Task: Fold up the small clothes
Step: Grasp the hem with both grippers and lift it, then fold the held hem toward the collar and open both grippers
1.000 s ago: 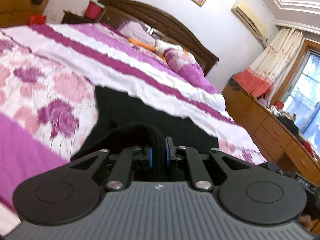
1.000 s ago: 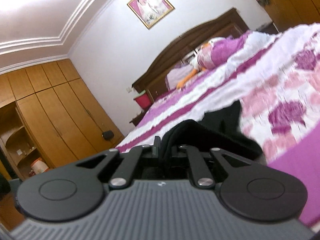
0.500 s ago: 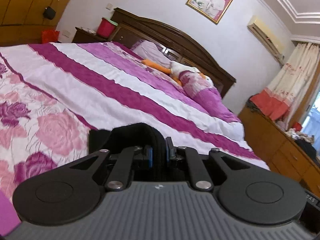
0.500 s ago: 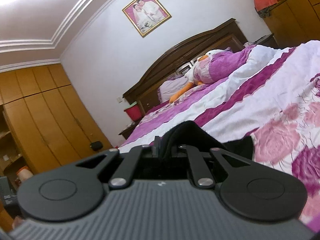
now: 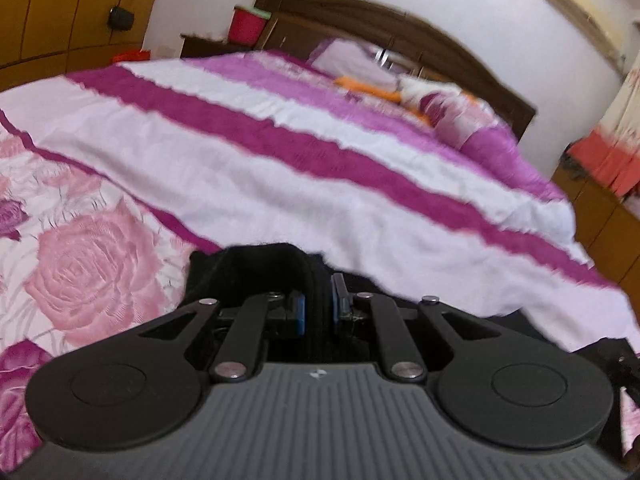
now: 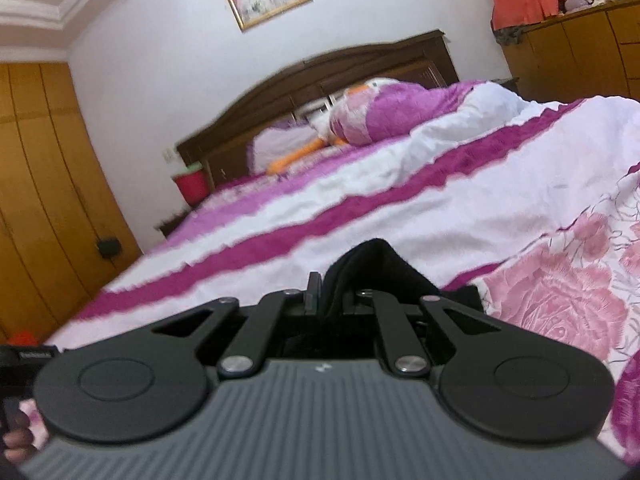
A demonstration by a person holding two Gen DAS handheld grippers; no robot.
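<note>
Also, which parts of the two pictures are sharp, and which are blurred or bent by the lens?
Left wrist view: the left hand-held gripper and the black cloth it pinches are sharp; the bedspread and headboard are smeared. Right wrist view: the right hand-held gripper is crisp, the headboard blurred, and the wardrobe lines bow near the edge.

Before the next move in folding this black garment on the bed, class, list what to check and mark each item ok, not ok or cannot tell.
1. Left gripper shut on the black garment: ok.
2. Right gripper shut on the garment: ok.
3. Bedspread ahead free of other clothes: ok.
4. Garment's edges lined up: cannot tell, mostly hidden.
5. Stuffed toy well away, by the headboard: ok.
</note>
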